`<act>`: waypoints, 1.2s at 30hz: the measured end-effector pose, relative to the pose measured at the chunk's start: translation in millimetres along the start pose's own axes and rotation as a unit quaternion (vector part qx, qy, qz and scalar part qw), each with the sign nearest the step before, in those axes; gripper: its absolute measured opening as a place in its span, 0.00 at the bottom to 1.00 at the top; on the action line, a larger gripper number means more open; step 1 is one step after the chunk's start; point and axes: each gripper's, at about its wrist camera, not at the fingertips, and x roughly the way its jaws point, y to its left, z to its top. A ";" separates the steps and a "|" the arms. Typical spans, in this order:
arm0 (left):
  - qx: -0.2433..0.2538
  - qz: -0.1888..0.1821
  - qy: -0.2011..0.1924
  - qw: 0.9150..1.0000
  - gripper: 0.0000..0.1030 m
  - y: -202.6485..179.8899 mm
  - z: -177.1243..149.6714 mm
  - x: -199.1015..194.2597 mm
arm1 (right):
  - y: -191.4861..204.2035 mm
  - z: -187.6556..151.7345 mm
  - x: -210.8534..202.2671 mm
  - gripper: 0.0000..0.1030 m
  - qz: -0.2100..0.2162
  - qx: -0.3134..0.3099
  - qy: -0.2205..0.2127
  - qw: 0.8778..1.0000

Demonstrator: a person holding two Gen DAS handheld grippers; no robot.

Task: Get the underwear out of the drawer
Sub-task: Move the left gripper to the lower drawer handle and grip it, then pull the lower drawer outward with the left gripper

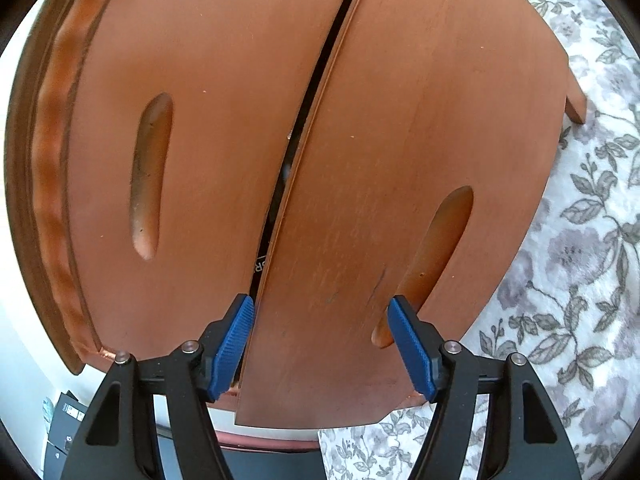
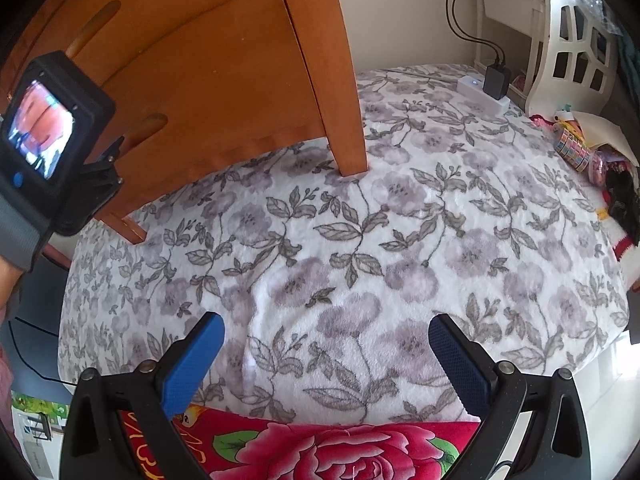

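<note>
Facing: left gripper [image 1: 320,344] is pointing straight at the front of a reddish wooden drawer unit [image 1: 224,60], very close up.
Left gripper: jaws are standing wide apart, holding nothing; blue pads [image 1: 234,346] are sitting just in front of the wood.
Drawers: two drawer fronts are filling the left wrist view, each with a carved slot handle [image 1: 150,176]; the second handle [image 1: 436,256] is sitting beside the right-hand pad.
Gap: a dark slit [image 1: 308,112] is showing between the two fronts; one front [image 1: 400,140] is standing slightly proud of the other.
Underwear: not showing in either view; only a small scrap of black with white lettering [image 1: 259,265] is peeking through the slit, and I cannot tell what it is.
Right gripper: right gripper [image 2: 326,356] is hovering over a floral blanket [image 2: 400,220], jaws spread wide, empty.
Right view, left edge: the other gripper's camera screen [image 2: 42,130] is lit, with a grey sleeve [image 2: 18,224] below it.
Furniture: the drawer unit's leg [image 2: 348,128] is resting on the blanket.
Foreground: a red rose-print cloth [image 2: 340,452] is lying at the bottom edge, under the jaws.
Background: a white power strip [image 2: 482,94] with a black charger [image 2: 496,78] plugged in is sitting on the blanket by the wall; a white shelf unit [image 2: 576,40] is standing at the right.
</note>
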 end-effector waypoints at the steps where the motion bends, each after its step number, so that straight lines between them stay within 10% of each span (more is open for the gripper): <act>1: 0.001 0.000 -0.001 1.000 0.69 1.2 -1.9 -2.4 | 0.5 -0.2 0.1 1.00 -0.001 -0.002 0.000 1.000; 23: 0.021 -0.049 -0.010 0.999 0.70 42.6 24.0 -20.2 | -0.1 -7.1 -27.5 1.00 -0.011 -0.010 -0.020 1.000; 36: 0.027 -0.145 -0.015 0.989 0.73 72.8 52.7 35.2 | -3.7 -6.8 -27.8 1.00 -0.014 -0.005 -0.019 1.000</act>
